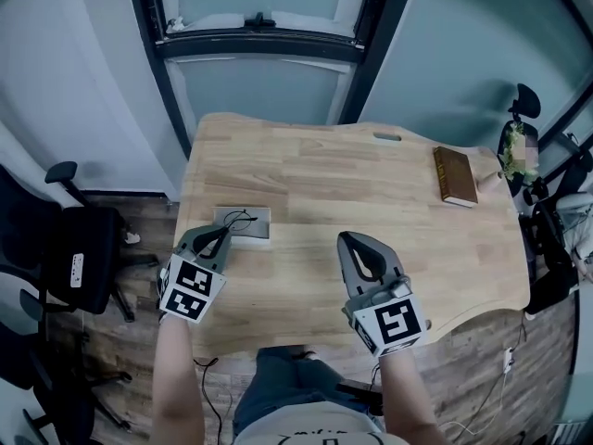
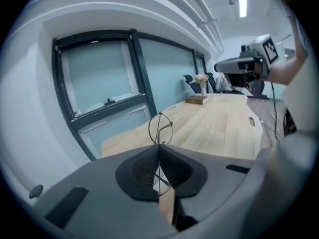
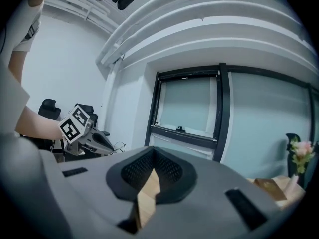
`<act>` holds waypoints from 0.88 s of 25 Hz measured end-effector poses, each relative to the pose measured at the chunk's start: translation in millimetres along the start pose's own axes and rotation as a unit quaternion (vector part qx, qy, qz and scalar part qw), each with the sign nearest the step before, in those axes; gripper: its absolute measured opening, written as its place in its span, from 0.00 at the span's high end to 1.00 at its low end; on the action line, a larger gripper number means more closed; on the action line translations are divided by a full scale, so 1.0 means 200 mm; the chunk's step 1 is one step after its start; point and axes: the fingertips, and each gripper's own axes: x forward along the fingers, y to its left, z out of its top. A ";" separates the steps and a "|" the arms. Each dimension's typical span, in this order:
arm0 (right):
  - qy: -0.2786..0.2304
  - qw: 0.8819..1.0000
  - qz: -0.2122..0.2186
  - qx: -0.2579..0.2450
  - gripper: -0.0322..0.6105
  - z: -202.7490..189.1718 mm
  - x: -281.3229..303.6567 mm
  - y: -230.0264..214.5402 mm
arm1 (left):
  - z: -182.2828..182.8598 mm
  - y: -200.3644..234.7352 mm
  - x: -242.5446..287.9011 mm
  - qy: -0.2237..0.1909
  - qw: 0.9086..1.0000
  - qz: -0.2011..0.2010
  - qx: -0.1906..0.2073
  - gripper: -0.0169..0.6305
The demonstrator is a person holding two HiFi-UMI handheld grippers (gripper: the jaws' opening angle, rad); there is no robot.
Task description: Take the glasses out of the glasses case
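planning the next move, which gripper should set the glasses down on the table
Left. The left gripper is shut on the glasses, just above the case. The right gripper is shut, empty and off to the side.

You're in an office: black swivel chairs (image 1: 93, 239) at nine o'clock, a dark-framed glass partition (image 1: 264, 86) at twelve, beyond your pale wooden worktop (image 1: 371, 188).
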 end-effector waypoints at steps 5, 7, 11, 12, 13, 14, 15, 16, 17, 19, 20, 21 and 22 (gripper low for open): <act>-0.026 1.000 0.007 -0.012 0.94 0.10 -0.12 0.02 | 0.19 -0.01 -0.27 -0.088 0.989 0.080 -0.082 0.94; -0.036 0.999 0.009 -0.011 0.94 0.13 -0.21 0.01 | 0.27 -0.05 -0.39 -0.116 0.982 0.116 -0.096 0.94; -0.053 0.998 0.010 -0.012 0.94 0.19 -0.39 -0.01 | 0.41 -0.18 -0.59 -0.159 0.966 0.178 -0.099 0.94; -0.057 0.998 0.010 -0.019 0.93 0.20 -0.43 -0.01 | 0.44 -0.22 -0.64 -0.171 0.962 0.190 -0.099 0.94; -0.061 0.998 0.009 -0.028 0.94 0.22 -0.47 -0.01 | 0.47 -0.25 -0.70 -0.182 0.957 0.202 -0.098 0.94; -0.066 0.997 0.008 -0.036 0.94 0.24 -0.51 -0.02 | 0.50 -0.29 -0.76 -0.193 0.953 0.212 -0.096 0.94; -0.071 0.997 0.006 -0.040 0.94 0.26 -0.56 -0.02 | 0.53 -0.32 -0.82 -0.203 0.949 0.222 -0.095 0.94; -0.079 0.996 0.006 -0.040 0.94 0.29 -0.60 -0.03 | 0.55 -0.35 -0.87 -0.210 0.946 0.229 -0.093 0.94; -0.086 0.996 0.005 -0.035 0.94 0.32 -0.64 -0.04 | 0.57 -0.38 -0.91 -0.216 0.943 0.235 -0.091 0.94; -0.101 0.995 0.005 -0.023 0.94 0.35 -0.72 -0.04 | 0.61 -0.42 -0.99 -0.224 0.939 0.246 -0.084 0.94; -0.106 0.994 0.006 -0.020 0.94 0.36 -0.75 -0.04 | 0.63 -0.45 -1.03 -0.228 0.937 0.253 -0.080 0.94; -0.110 0.994 0.007 -0.018 0.94 0.37 -0.79 -0.03 | 0.65 -0.47 -1.06 -0.234 0.934 0.259 -0.076 0.94; -0.113 0.993 0.008 -0.018 0.94 0.38 -0.82 -0.03 | 0.66 -0.50 -1.10 -0.240 0.931 0.265 -0.072 0.94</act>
